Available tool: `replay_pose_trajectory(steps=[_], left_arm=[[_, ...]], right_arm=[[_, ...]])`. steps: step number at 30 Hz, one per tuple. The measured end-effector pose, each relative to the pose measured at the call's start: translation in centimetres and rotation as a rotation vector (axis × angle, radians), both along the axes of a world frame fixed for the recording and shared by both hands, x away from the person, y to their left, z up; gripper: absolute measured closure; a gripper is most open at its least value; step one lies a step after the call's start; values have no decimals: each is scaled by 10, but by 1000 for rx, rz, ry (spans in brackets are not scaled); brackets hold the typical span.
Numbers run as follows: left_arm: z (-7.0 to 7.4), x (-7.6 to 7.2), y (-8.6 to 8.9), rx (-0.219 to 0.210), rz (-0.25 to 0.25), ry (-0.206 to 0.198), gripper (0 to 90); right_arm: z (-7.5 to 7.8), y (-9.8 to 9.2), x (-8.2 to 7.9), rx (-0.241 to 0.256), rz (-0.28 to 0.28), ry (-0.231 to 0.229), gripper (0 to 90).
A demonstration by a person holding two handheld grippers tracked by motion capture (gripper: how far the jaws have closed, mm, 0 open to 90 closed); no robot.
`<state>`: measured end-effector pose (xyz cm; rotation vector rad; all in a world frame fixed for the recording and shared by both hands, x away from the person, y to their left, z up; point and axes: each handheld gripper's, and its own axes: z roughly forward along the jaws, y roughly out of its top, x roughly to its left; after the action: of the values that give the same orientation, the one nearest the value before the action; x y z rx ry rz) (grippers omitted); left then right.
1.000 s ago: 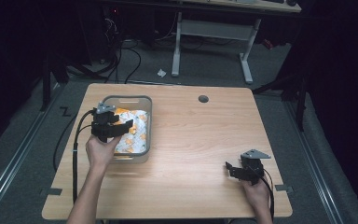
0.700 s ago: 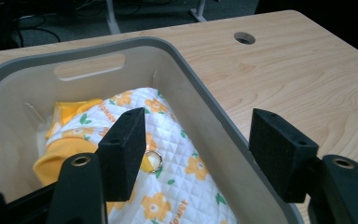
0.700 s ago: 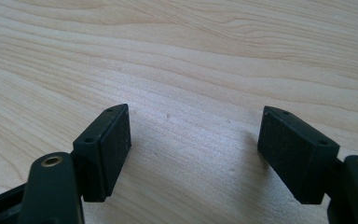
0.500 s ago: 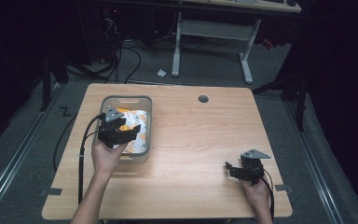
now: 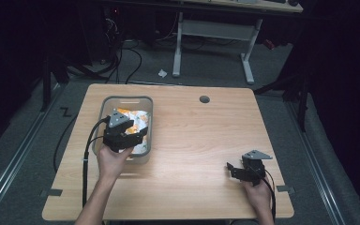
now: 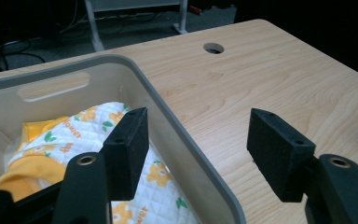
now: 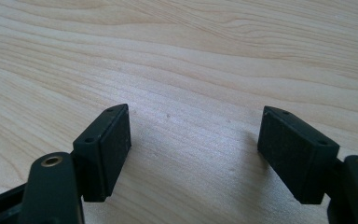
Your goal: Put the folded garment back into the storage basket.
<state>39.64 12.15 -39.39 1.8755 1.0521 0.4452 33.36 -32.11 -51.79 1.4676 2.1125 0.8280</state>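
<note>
Left gripper (image 5: 136, 137) lower, nearer — cloth (image 6: 93, 140) beside fingers (image 6: 128, 149)

We read this as a lab or test bay, not a home. Light wood table (image 5: 201, 140) with a cable grommet hole (image 5: 204, 99), standing on grey carpet. A white-framed desk (image 5: 215, 33) sits behind it, with loose cables (image 5: 122, 56) on the floor. Surroundings too dark to tell more, possibly black curtains.
</note>
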Motion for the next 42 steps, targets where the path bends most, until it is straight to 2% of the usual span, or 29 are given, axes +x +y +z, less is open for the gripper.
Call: replay_pose_trajectory(steps=[23,33,42], left_arm=[[2,-21,-25,-16,-95,-18,385],[-3,-30,-35,-28,-131,-8,385],[-8,-38,-49,-18,-172,-1,385]], right_arm=[[0,0,0,0,0,0,256],[0,0,0,0,0,0,257],[0,0,0,1,0,0,257]])
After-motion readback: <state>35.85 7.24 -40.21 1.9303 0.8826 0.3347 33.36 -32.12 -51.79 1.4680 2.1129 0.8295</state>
